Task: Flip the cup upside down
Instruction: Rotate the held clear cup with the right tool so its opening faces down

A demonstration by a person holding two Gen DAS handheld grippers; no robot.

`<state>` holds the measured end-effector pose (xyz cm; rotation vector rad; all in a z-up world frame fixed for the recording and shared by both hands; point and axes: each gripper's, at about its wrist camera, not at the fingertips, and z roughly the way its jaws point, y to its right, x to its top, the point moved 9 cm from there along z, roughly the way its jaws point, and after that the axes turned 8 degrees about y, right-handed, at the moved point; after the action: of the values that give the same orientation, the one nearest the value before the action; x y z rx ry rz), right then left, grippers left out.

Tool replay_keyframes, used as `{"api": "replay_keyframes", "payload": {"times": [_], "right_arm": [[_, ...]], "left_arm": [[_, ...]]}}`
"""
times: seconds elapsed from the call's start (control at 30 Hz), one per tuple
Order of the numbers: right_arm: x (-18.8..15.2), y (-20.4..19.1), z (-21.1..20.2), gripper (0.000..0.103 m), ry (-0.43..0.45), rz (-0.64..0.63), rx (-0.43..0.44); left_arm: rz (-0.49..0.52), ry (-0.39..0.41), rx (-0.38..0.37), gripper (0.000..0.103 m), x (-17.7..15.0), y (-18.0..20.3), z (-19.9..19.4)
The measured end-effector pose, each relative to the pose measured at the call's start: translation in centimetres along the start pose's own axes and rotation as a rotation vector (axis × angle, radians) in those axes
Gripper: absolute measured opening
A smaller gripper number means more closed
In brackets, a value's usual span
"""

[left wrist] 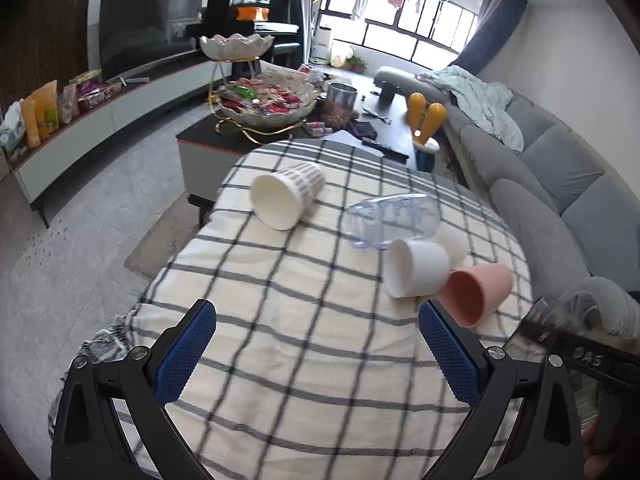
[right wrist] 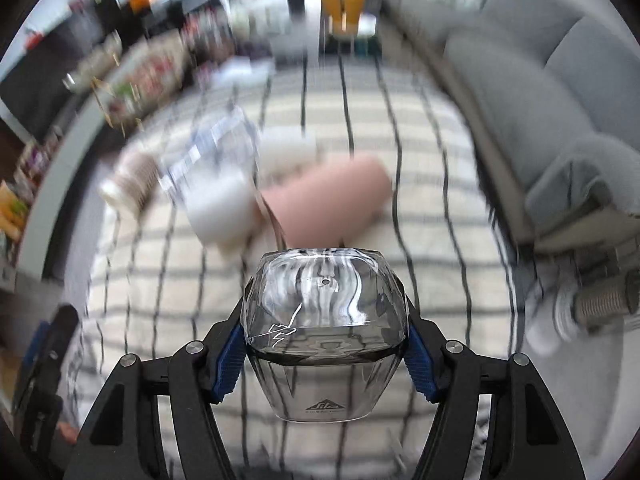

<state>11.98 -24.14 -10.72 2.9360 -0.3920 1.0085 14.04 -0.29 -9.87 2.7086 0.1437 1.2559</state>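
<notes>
The right gripper (right wrist: pixel 326 350) is clamped on a clear faceted cup (right wrist: pixel 324 328), its blue pads pressed to either side; the cup sits between the fingers, above the checked tablecloth (right wrist: pixel 432 280) and nearer the camera than the pink cup (right wrist: pixel 332 200) lying on its side. The left gripper (left wrist: pixel 316 342) hangs spread wide and empty over the same cloth, the pink cup just beyond its right finger.
</notes>
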Motion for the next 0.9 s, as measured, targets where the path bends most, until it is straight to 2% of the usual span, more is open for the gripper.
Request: {"api": "replay_keyframes", "payload": {"times": [0.07, 0.17, 0.37, 0.53, 0.9], "right_arm": [[0.4, -1.3, -0.5, 0.068, 0.114, -0.005, -0.002], [-0.6, -3.1, -0.3, 0.068, 0.214, -0.034, -0.012], [-1.5, -6.3, 0.8, 0.068, 0.298, -0.078, 0.010], [-2.5, -7.6, 2.3, 0.068, 0.319, -0.073, 0.009], [-5.7, -8.3, 3.6, 0.067, 0.238, -0.097, 0.002]], "left_arm": [[0.006, 0.002, 0.024, 0.103, -0.6, -1.2, 0.2], [0.000, 0.017, 0.066, 0.103, -1.1, -3.3, 0.2], [0.009, 0.050, 0.129, 0.103, -1.5, -6.2, 0.4], [0.022, 0.044, 0.162, 0.103, -2.0, -7.8, 0.9], [0.020, 0.030, 0.168, 0.103, -2.3, -8.1, 1.1]]}}
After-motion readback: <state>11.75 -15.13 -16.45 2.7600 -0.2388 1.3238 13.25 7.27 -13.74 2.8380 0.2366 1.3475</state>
